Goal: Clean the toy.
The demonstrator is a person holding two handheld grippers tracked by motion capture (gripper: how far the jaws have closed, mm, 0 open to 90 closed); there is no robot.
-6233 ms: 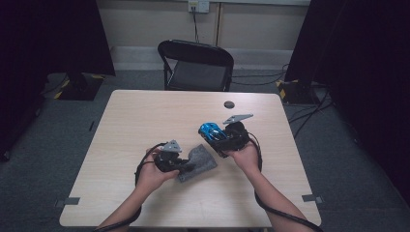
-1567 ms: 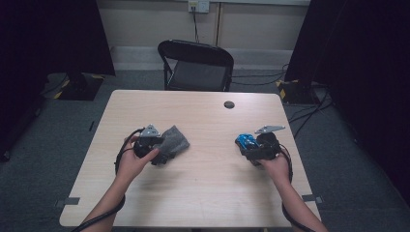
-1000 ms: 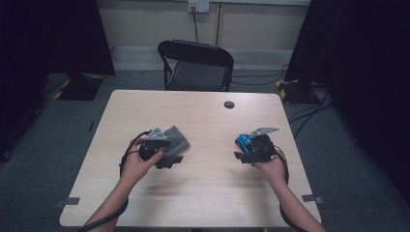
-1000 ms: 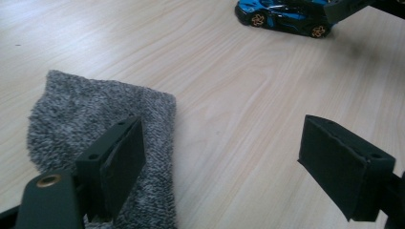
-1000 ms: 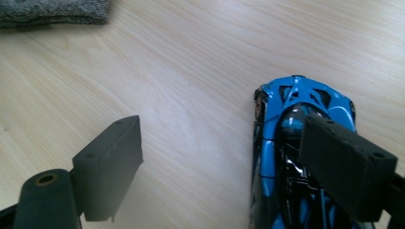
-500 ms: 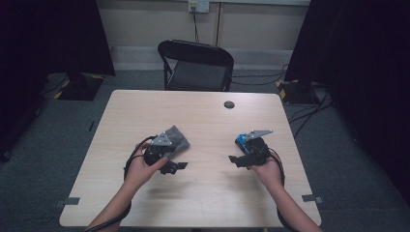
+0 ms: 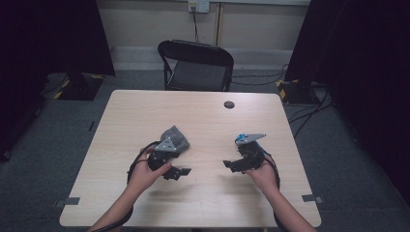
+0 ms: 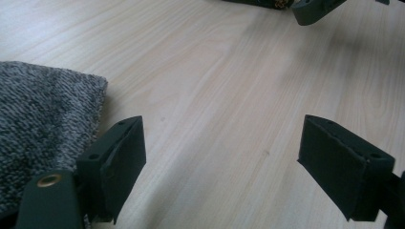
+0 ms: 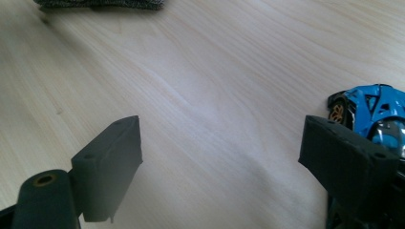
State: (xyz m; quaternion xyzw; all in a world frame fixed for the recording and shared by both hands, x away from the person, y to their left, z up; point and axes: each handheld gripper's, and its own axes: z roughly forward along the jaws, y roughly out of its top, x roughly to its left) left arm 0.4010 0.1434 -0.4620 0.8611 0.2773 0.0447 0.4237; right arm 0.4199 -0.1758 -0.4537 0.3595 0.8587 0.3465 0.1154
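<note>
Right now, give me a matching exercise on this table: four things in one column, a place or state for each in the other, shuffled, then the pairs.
1. grey cloth
2. blue toy car
3. black disc
4. left gripper

A. far edge of the table, alone
B. jaws apart, nothing between them
C. beside the right gripper
D. by the left hand

Pairs: 1-D, 2-C, 3-A, 4-B

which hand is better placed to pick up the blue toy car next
Right, probably. The blue toy car lies just beside the right gripper, whose jaws stand open. The left gripper sits by the grey cloth, across the table.
</note>
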